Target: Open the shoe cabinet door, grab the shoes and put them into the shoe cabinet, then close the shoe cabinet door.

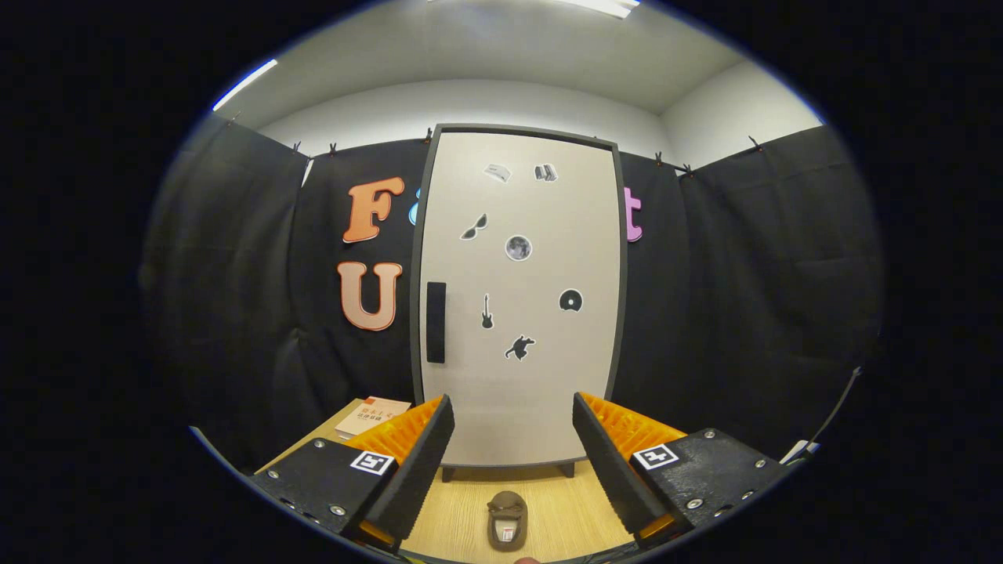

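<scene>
Lying on the wooden floor (462, 517) between the two fingers is a single brown shoe (507, 520), well short of the shoe cabinet (519, 298) beyond it. That cabinet stands upright on short feet against the black cloth wall (744, 298), its pale door (541, 392) closed, with a dark vertical handle (436, 322) near one edge and small stickers scattered across it. A book (371, 416) lies beside the cabinet's base. Holding nothing, the gripper (513, 439) has its fingers spread wide apart.

Beige cabinet door (541, 392) (dark-framed, black handle (436, 322)), brown shoe (507, 519) on light wood floor (454, 517).
</scene>
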A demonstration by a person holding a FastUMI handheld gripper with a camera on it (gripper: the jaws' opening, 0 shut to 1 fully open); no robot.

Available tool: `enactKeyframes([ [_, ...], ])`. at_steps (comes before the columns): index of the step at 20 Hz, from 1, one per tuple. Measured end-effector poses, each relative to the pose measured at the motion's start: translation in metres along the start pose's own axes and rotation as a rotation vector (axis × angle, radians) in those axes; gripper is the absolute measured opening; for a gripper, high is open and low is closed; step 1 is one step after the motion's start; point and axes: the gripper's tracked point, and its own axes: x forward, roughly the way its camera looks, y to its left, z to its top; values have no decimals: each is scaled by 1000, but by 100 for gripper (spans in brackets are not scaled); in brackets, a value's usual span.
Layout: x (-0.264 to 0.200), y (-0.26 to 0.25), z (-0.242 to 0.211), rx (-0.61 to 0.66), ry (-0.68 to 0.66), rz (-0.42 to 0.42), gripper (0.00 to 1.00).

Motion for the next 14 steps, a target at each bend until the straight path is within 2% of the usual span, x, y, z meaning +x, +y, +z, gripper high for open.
enactKeyframes([
  [8,5,14,1,6,-2,16,95],
  [14,38,37,2,12,-2,62,95],
])
